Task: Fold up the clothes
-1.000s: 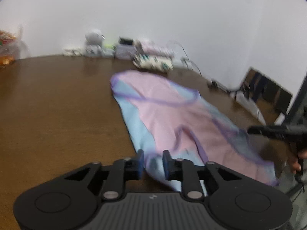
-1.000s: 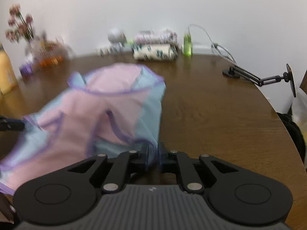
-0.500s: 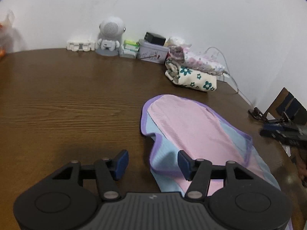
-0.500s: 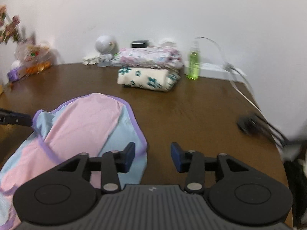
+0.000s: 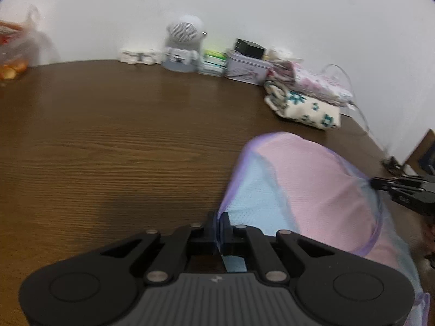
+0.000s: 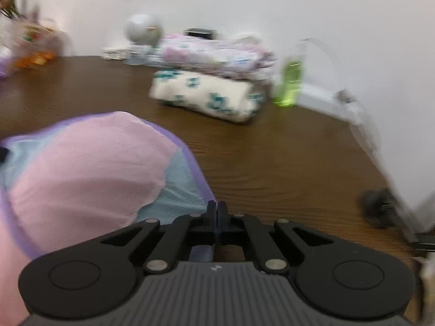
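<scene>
Right gripper (image 6: 216, 212) clamped on pink-and-blue garment (image 6: 89, 168)'s purple edge

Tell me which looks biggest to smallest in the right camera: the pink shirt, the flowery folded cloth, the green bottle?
1. pink shirt, though it is nearest the camera
2. flowery folded cloth
3. green bottle

The left tool (image 5: 218, 218) has its two fingers pinched tight together on the edge of the pink and blue shirt (image 5: 312, 187). The right tool (image 6: 216, 208) is pinched tight on the shirt's other edge. Both tools point forward, low over the bench (image 5: 122, 146).
</scene>
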